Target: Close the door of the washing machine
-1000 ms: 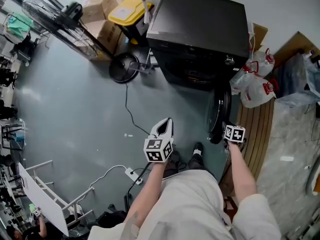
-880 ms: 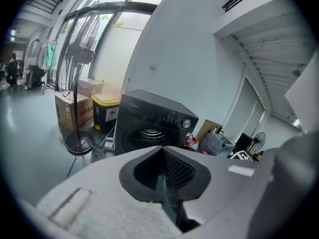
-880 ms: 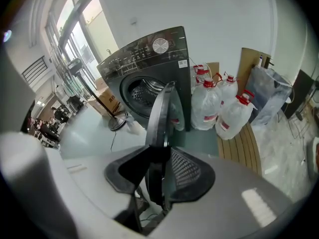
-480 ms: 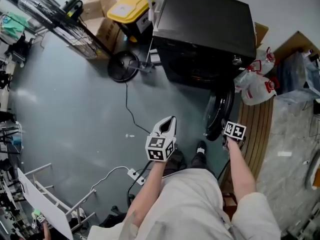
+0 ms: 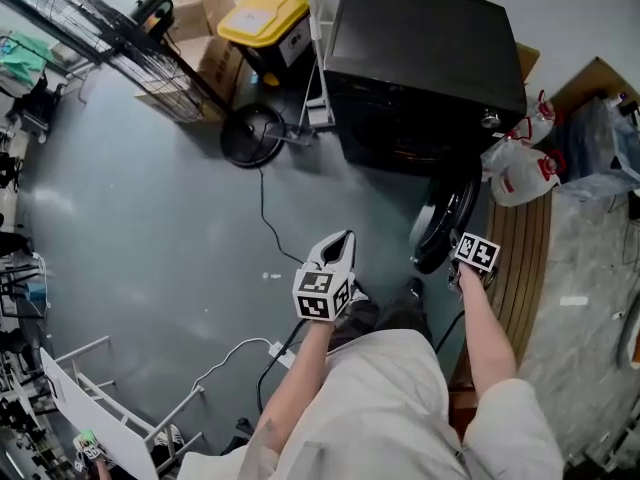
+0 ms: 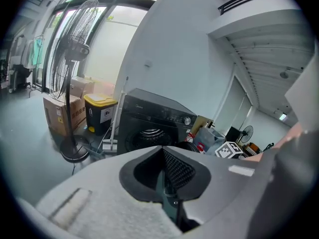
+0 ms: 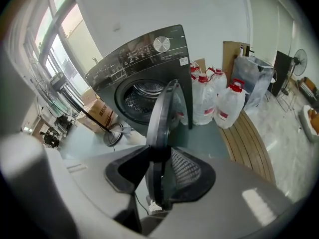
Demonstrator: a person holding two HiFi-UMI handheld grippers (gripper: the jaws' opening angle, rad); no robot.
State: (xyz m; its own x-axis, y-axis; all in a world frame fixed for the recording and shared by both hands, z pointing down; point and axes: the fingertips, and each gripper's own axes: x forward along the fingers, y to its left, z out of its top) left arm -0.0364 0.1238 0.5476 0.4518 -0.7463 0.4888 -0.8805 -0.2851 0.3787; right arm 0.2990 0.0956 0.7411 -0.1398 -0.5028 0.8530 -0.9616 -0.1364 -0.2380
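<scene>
The black front-loading washing machine (image 5: 425, 58) stands at the top of the head view. Its round door (image 5: 445, 223) hangs open toward me, hinged at the right of the drum opening (image 7: 142, 96). My right gripper (image 5: 452, 260) is at the door's free edge. In the right gripper view the door rim (image 7: 167, 108) runs between the jaws, and the gripper (image 7: 160, 183) is shut on it. My left gripper (image 5: 340, 240) hovers over the floor left of the door, shut and empty, pointing at the machine (image 6: 154, 121).
A standing fan's base (image 5: 250, 133), a yellow-lidded bin (image 5: 262, 20) and cardboard boxes (image 5: 215, 63) sit left of the machine. Water jugs (image 5: 520, 173) and a slatted wooden board (image 5: 520, 268) lie on its right. A power strip with cables (image 5: 275, 348) lies by my feet.
Both grippers have shifted forward toward the machine as I step closer. The right gripper has stayed on the door edge, and the door has swung slightly toward the machine.
</scene>
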